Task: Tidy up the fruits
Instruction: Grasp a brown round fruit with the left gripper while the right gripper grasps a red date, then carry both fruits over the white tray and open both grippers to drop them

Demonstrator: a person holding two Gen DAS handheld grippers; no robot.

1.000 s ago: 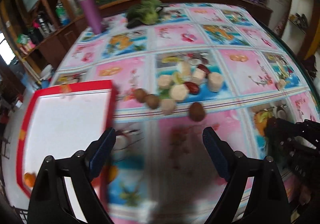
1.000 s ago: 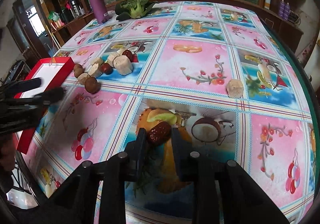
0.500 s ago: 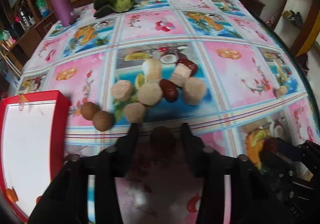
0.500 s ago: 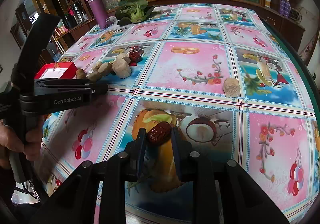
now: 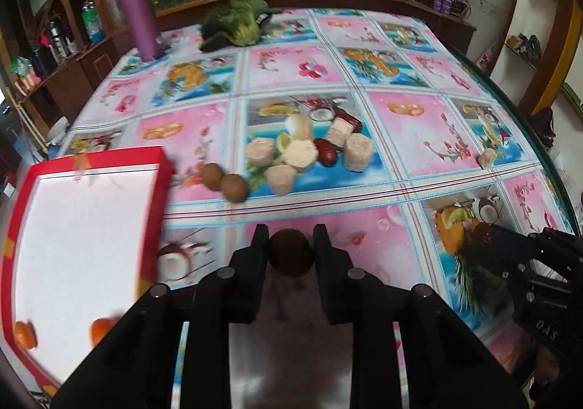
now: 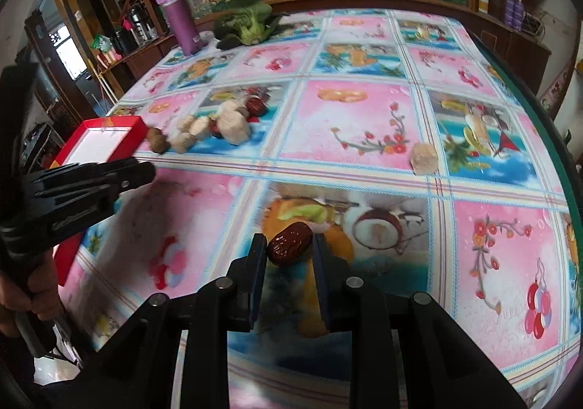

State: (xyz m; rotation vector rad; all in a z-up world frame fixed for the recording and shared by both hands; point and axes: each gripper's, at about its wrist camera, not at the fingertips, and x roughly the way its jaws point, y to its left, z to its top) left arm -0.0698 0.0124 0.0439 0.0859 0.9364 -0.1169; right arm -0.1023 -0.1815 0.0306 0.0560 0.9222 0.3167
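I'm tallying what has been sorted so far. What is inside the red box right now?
Two orange fruits lie at the near end of the red box; its white floor is otherwise bare. The left gripper covers the near right corner.

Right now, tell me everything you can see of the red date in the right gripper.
The red date is a dark reddish-brown oblong fruit with wrinkled, glossy skin that looks dried. It is pinched between the two black fingers of the right gripper, lying tilted, its right end higher. It projects past the fingertips, and only the fingers touch it. Below it is the fruit-print tablecloth. The left wrist view shows it only dimly.
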